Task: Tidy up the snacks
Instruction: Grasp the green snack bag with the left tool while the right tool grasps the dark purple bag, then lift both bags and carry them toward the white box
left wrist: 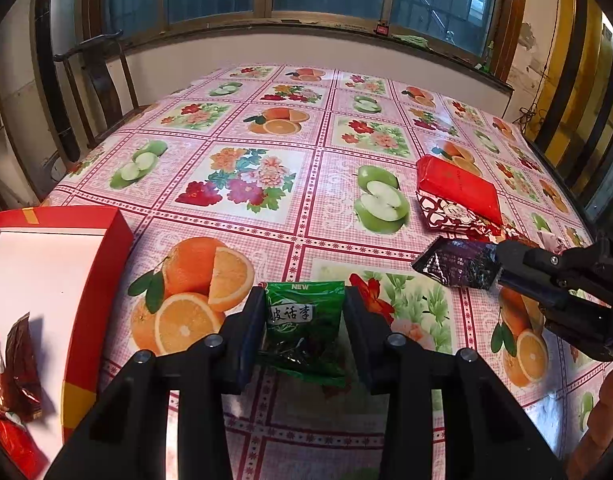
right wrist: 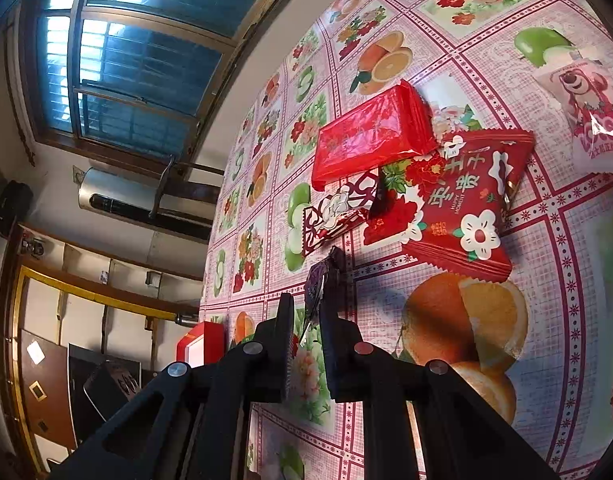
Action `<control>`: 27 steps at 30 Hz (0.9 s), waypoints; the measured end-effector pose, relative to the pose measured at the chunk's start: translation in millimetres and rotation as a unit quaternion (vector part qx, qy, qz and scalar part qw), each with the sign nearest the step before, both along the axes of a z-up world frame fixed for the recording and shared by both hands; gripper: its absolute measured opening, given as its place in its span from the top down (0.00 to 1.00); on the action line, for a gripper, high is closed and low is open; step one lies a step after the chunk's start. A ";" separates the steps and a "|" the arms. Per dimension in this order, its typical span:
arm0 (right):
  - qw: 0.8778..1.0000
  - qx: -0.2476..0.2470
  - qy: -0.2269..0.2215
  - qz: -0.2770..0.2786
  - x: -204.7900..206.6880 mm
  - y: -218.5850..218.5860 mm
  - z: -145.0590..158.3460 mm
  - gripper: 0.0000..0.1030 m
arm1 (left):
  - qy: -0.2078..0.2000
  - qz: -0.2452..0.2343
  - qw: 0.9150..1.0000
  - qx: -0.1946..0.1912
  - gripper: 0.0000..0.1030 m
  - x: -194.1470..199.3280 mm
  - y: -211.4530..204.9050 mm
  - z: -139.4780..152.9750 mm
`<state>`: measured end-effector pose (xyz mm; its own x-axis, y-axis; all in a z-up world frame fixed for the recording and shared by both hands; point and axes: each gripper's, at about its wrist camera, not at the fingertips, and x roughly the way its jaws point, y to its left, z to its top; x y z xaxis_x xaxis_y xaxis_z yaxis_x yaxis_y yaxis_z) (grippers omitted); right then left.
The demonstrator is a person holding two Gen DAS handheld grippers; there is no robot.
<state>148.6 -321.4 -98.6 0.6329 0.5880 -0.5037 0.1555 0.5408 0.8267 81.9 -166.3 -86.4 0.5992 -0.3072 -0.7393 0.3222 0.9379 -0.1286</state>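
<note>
**Snacks on the table, one in each gripper**

Snacks lie spread over the fruit-print tablecloth (left wrist: 290, 184). The green packet (left wrist: 302, 328) sits between the fingers of the left gripper (left wrist: 304, 336), near the table's front edge; the fingers stand on either side of it, at or just short of its edges, so whether they pinch it cannot be told. To its left is the red box (left wrist: 94, 280), its white floor holding a few red and brown wrapped snacks (left wrist: 14, 368) at the near end.

The right gripper (right wrist: 306, 320) is closed on the purple packet (right wrist: 320, 280), holding it by one end, with the wrapper turned edge-on to its own camera and raised above the cloth. Just beyond it lies a cluster: a plain red pack (right wrist: 370, 132) overlapping a red-and-white patterned packet (right wrist: 338, 212), with a flowered red packet (right wrist: 462, 200) beside them. A pink bear packet (right wrist: 590, 112) lies apart, further right.
</note>
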 end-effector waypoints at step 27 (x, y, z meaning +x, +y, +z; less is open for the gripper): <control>0.976 -0.210 -0.059 0.029 21.4 38.6 23.7 0.15 | -0.030 0.004 1.000 -0.009 0.62 -54.0 44.2 24.8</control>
<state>170.0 -282.8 -74.9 0.6724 0.3828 -0.6335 0.0314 0.8403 0.5412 27.9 -122.1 -61.5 0.6446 -0.3154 -0.6965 0.3225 0.9381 -0.1263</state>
